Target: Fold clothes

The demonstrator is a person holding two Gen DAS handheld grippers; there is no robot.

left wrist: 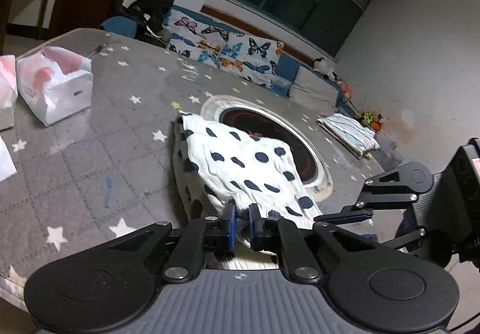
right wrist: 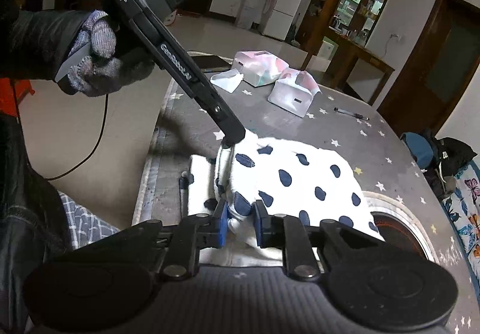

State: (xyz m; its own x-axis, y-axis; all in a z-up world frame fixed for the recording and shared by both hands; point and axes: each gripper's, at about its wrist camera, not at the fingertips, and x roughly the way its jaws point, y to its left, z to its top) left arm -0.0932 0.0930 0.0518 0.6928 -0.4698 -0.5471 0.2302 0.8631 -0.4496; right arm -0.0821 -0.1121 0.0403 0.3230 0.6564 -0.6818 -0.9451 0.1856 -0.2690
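Note:
A white garment with dark blue spots lies on the grey star-patterned table, partly folded over itself. My left gripper is shut on the garment's near edge, with cloth pinched between its blue pads. In the right wrist view the same garment spreads toward the round hotplate. My right gripper is shut on a bunched corner of the cloth. The left gripper shows there too, held by a gloved hand, its tip pinching the garment's far corner. The right gripper's fingers reach in from the right.
White and pink bags stand on the table's left side, with a pen near them. A folded striped cloth rests at the far right. A butterfly-print sofa runs behind the table. A cable hangs off the table's edge.

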